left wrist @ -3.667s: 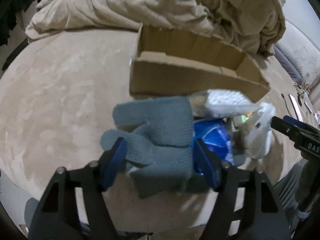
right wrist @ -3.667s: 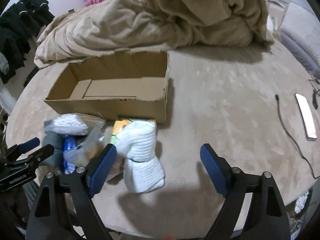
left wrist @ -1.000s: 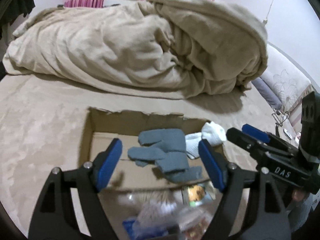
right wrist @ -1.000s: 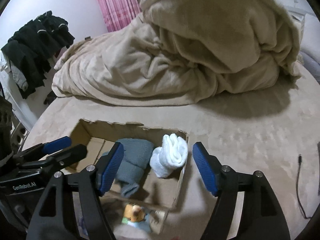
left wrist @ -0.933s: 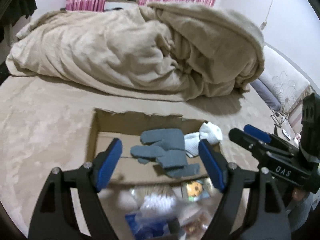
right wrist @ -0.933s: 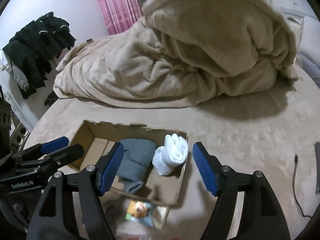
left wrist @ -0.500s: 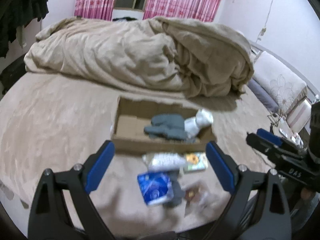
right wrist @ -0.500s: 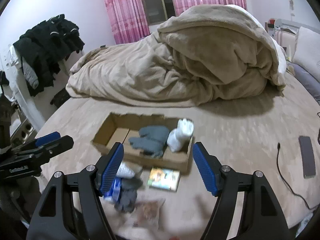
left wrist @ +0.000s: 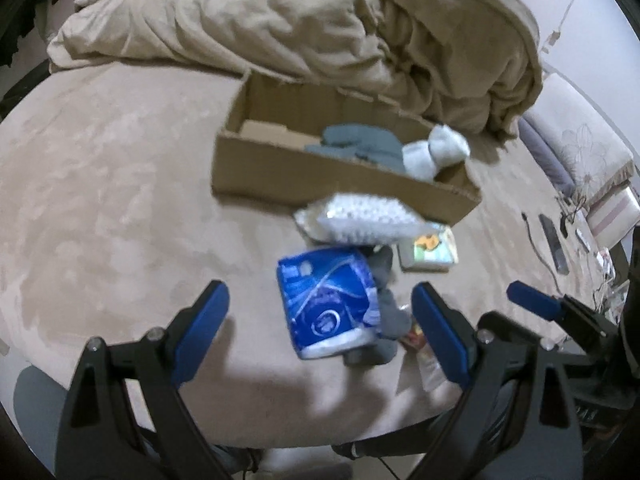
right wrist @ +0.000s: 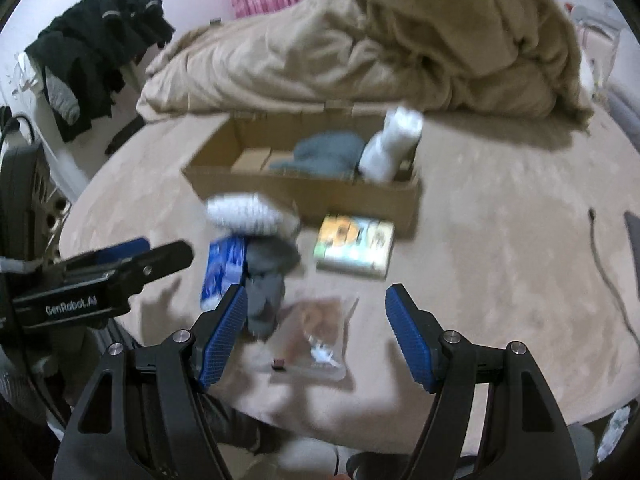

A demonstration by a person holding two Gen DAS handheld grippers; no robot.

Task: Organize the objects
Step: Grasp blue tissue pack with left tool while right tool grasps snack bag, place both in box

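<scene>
A cardboard box sits on the beige bed and holds a grey glove and a white sock. In front of it lie a white dotted pack, a blue tissue pack, a second grey glove, a colourful flat pack and a clear snack bag. My left gripper is open and empty around the blue pack. My right gripper is open and empty above the snack bag.
A crumpled beige blanket lies behind the box. A black cable and a phone lie at the right. Dark clothes hang at the far left. The bed edge runs close under both grippers.
Both grippers have dropped and moved closer toward the loose items in front of the box. The glove and sock stay in the box where they were let go earlier.
</scene>
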